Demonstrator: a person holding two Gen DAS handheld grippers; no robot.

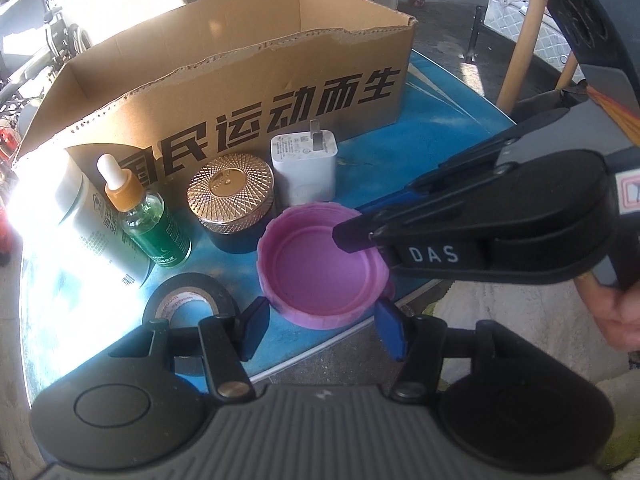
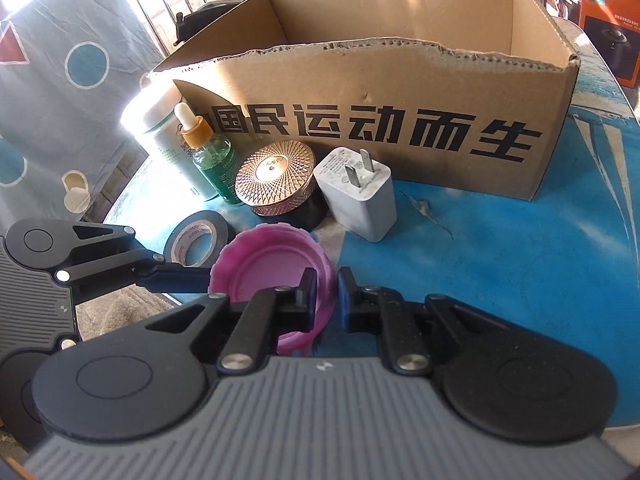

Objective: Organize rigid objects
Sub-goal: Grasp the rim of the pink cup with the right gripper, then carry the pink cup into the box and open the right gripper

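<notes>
- I am looking at a purple lid (image 1: pixel 324 260) lying upside down on the blue table (image 2: pixel 500 248), its hollow side facing up and its ribbed rim running all round.
- My right gripper (image 2: pixel 329 300) is pinching the lid's rim, one finger inside the hollow and the other outside the wall, jaws drawn nearly together on it.
- My left gripper (image 1: pixel 320 326) is standing about half open at the lid's near side, with its fingers flanking the rim; I cannot tell whether the pads are touching it.
- The cardboard box (image 2: pixel 400 128) is standing open behind the row of items, with black printing across its front wall; the part of its inside that I am seeing is showing bare cardboard.
- In front of the box a white bottle (image 1: pixel 76 208), a green dropper bottle (image 1: pixel 154 224), a dark jar with a gold lid (image 2: pixel 276 184) and a white charger (image 2: pixel 360 200) with prongs up are standing in a row.
- A roll of black tape (image 2: pixel 198 240) is lying flat just beside the lid.
- The lid is sitting close to the table's near edge, and its near part is reaching past that edge in the left view.
- Open blue surface is stretching to the right of the charger.
</notes>
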